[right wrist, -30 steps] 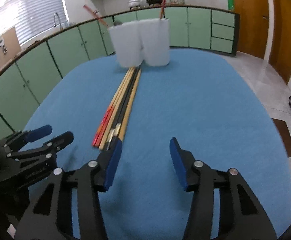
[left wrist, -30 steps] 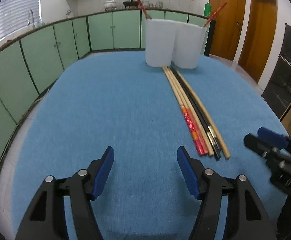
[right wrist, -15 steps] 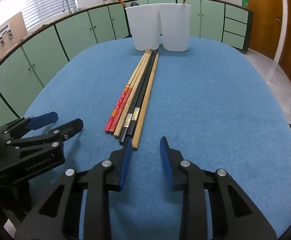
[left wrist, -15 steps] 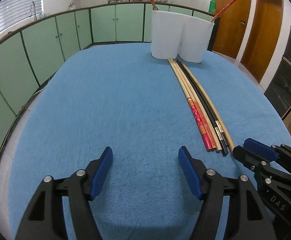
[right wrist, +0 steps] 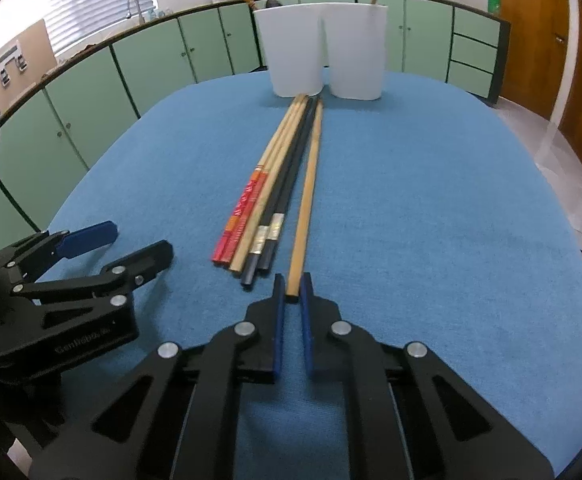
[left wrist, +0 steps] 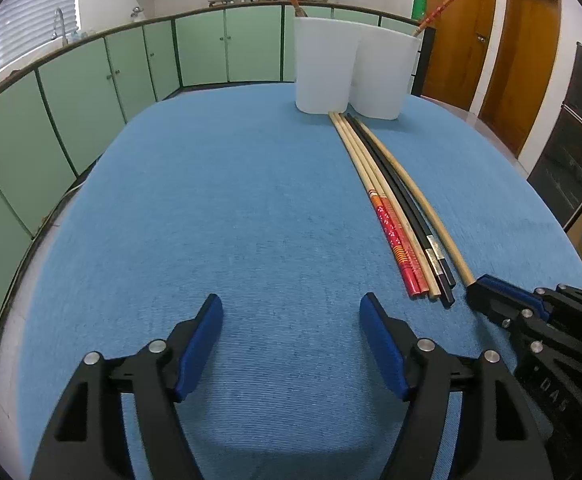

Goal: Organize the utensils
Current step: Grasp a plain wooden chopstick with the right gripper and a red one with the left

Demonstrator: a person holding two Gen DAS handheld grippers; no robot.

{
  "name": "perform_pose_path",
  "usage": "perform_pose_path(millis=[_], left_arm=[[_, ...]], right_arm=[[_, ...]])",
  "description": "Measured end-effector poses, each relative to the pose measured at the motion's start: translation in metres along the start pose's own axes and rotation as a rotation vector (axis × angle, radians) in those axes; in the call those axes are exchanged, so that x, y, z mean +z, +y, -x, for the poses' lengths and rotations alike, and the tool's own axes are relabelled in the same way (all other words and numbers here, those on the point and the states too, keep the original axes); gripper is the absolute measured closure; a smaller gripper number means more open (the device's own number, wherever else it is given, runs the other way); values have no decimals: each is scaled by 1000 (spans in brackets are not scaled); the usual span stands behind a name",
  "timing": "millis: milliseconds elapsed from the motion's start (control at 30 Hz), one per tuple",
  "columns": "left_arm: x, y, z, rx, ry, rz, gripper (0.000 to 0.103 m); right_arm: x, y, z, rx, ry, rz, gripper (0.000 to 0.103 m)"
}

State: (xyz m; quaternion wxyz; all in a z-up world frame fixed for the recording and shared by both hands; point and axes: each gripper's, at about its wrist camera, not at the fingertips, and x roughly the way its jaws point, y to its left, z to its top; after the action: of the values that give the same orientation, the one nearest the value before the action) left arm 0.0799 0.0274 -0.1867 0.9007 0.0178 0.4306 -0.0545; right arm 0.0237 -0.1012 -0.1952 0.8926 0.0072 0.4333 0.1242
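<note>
Several chopsticks lie side by side on the blue table: red-patterned ones [right wrist: 239, 220], black ones [right wrist: 287, 176] and a plain wooden one [right wrist: 309, 196], also in the left wrist view [left wrist: 411, 188]. Their far ends reach two white cups [right wrist: 295, 52] [right wrist: 357, 50], each holding a red chopstick. My right gripper [right wrist: 292, 286] is shut on the near end of the plain wooden chopstick, which still rests on the cloth. My left gripper [left wrist: 291, 316] is open and empty, left of the bundle.
The blue cloth table [left wrist: 211, 200] is ringed by green cabinets [left wrist: 91, 88]. Wooden doors [left wrist: 527, 52] stand at the right. The right gripper shows in the left wrist view [left wrist: 491, 300]; the left gripper shows in the right wrist view [right wrist: 91, 256].
My right gripper moved forward to the plain wooden chopstick's near end and its jaws closed from wide open onto it. The left gripper barely moved and stayed open.
</note>
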Motion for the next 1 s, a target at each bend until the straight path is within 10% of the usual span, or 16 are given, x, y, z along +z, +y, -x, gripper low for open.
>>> perform_pose_path(millis=[1000], left_arm=[[8, -27, -8, -44, 9, -26, 32]], right_arm=[[-6, -47, 9, -14, -10, -88, 96]])
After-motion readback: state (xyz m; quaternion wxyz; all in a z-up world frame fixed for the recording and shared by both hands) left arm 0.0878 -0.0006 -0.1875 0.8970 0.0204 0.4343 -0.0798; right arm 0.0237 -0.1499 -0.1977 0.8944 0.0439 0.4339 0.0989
